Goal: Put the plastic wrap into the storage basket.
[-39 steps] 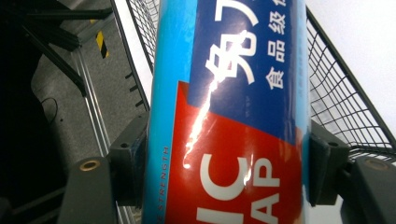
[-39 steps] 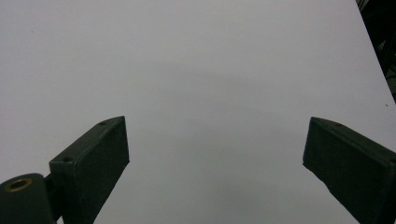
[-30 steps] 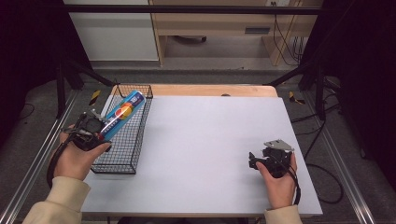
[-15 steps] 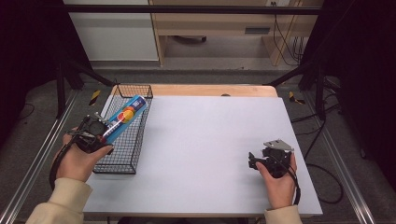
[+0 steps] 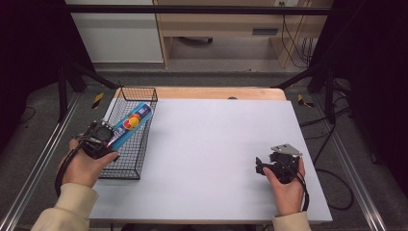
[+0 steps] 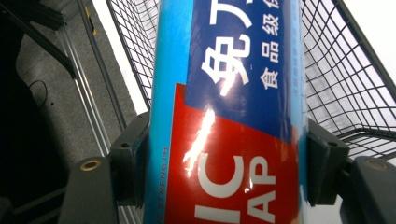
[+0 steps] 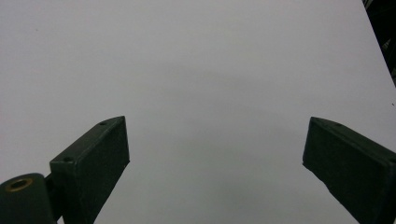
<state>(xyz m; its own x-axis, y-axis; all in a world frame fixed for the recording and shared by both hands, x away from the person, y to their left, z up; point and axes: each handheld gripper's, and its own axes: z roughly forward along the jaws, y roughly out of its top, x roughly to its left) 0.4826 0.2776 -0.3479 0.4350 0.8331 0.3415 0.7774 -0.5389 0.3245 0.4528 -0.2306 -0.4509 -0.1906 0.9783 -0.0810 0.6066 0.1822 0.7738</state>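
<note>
Left hand-held gripper (image 5: 107,139) clamps a blue box of plastic wrap (image 5: 131,123) over the wire basket (image 5: 129,161); right hand-held gripper (image 5: 262,166) rests idle, jaws wide.

In the left gripper view both jaws press flat against opposite sides of the box (image 6: 229,116) (blue and red label, white lettering), with the black mesh of the basket (image 6: 336,88) behind it. From the high view the box slants from the gripper toward the basket's far end, at the left edge of the white counter (image 5: 216,144). The right hand-held gripper (image 7: 215,158) sits at the counter's near right, well apart from the basket, jaws spread over bare white surface (image 7: 196,70), gripping nothing.
</note>
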